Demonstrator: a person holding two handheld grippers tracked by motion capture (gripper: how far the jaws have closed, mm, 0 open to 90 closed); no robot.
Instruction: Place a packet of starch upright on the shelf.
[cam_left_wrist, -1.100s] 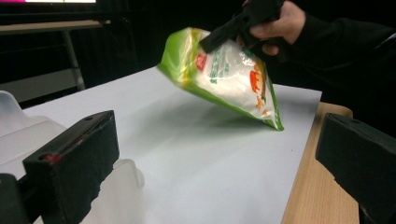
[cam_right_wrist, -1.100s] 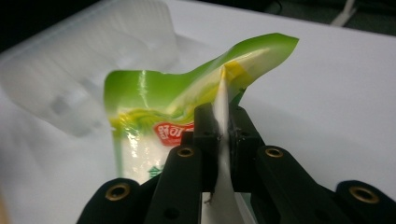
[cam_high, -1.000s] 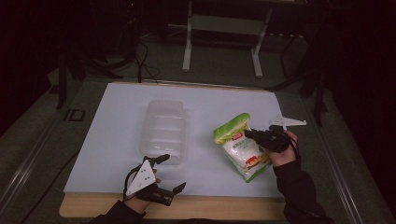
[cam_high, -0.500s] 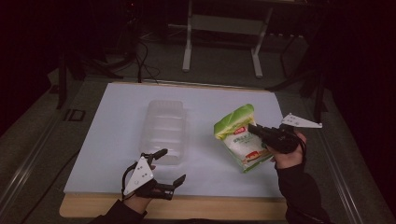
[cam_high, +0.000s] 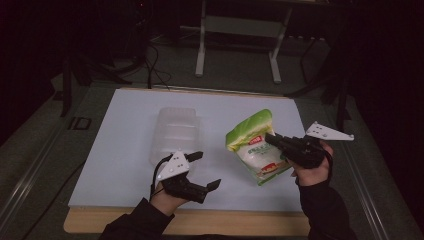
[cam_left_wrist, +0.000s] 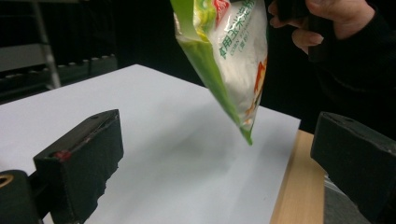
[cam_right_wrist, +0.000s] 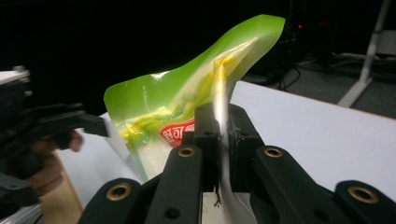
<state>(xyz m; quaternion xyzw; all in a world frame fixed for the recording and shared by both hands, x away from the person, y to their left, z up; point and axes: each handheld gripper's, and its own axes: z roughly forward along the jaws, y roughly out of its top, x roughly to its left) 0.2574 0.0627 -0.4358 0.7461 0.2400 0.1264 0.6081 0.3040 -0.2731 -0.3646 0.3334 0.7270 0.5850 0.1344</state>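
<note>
We hold green-and-white plastic food pouch (cam_high: 254, 146) aloft, right gripper (cam_high: 274, 140) clamped on edge. Left gripper (cam_high: 206, 171) jaws apart, empty. Next, likely: carry pouch toward clear plastic container (cam_high: 175, 132).

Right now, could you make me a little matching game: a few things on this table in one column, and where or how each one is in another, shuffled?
Things:
1. green and white plastic food bag
2. clear ribbed plastic container
3. left tongs
4. right tongs

States:
A. open, gripping nothing
B. lying flat on the white table sheet
C. lifted off the table, hanging tilted
D. pinched shut on an edge of the bag

Pairs: 1-C, 2-B, 3-A, 4-D
</note>
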